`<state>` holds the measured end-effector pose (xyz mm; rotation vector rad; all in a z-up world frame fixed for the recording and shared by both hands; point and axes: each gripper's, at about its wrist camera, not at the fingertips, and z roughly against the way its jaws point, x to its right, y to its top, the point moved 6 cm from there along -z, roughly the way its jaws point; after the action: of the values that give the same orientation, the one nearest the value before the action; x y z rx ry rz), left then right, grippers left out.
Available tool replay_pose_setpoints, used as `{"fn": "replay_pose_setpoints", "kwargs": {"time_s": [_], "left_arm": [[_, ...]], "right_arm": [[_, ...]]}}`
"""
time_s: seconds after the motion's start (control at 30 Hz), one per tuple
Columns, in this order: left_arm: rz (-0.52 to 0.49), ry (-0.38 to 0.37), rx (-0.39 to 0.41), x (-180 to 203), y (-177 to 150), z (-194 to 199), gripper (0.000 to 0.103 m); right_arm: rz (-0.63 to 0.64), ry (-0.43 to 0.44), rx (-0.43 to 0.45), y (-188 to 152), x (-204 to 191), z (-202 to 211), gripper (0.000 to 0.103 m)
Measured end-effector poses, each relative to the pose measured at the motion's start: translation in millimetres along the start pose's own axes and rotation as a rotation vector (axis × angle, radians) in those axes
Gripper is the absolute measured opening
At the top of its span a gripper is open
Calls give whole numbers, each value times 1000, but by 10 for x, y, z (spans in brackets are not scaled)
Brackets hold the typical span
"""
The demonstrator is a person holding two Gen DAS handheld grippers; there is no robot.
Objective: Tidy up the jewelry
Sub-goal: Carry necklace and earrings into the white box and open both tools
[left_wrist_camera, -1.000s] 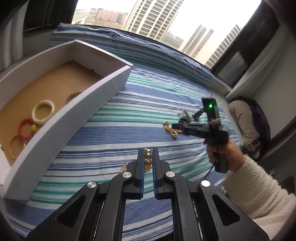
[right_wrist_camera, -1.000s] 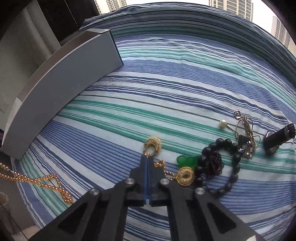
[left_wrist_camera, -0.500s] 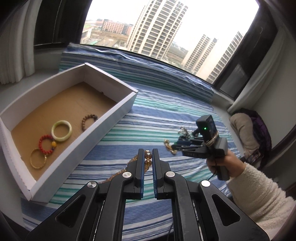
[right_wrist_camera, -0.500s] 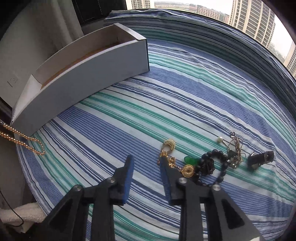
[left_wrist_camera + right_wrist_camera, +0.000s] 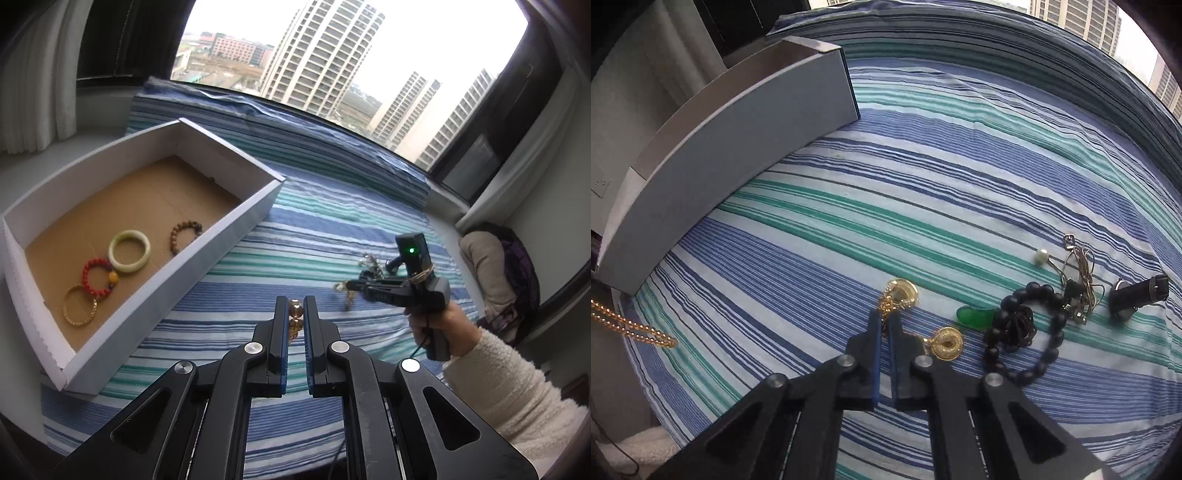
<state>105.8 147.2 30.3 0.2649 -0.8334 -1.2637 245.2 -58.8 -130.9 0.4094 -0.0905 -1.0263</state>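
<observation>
My left gripper (image 5: 294, 304) is shut on a gold bead necklace (image 5: 294, 317) and holds it in the air above the striped cloth; its hanging end shows in the right wrist view (image 5: 631, 326). My right gripper (image 5: 884, 319) is shut on the chain of a pair of gold disc earrings (image 5: 903, 293) lying on the cloth; it also shows in the left wrist view (image 5: 347, 286). The white cardboard box (image 5: 236, 221) on the left holds a jade bangle (image 5: 129, 251), a red bead bracelet (image 5: 98, 277), a gold bangle (image 5: 79, 304) and a brown bead bracelet (image 5: 184, 234).
On the cloth right of my right gripper lie a green pendant (image 5: 973, 317), a black bead bracelet (image 5: 1030, 328), a tangled thin chain with a pearl (image 5: 1075, 266) and a small black cylinder (image 5: 1137, 297). The box's outer wall (image 5: 731, 147) stands at the left.
My left gripper has risen with the gold bead necklace, away from the cloth. My right gripper opened half a second ago, dropped closer to the cloth and has shut on the gold earrings' chain.
</observation>
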Motion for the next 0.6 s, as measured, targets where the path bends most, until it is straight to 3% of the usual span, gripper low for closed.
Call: {"fn": "replay_pose_setpoints", "kwargs": {"time_s": [0.3, 0.47, 0.6], "left_arm": [[26, -16, 53, -36, 555, 389, 5], [34, 22, 110, -176, 1066, 554, 5], [17, 65, 153, -314, 1439, 529, 5]], "right_arm": [[62, 197, 182, 631, -663, 1197, 3], [126, 244, 244, 1201, -1141, 1512, 3], [158, 261, 285, 1622, -1440, 1533, 3]]}}
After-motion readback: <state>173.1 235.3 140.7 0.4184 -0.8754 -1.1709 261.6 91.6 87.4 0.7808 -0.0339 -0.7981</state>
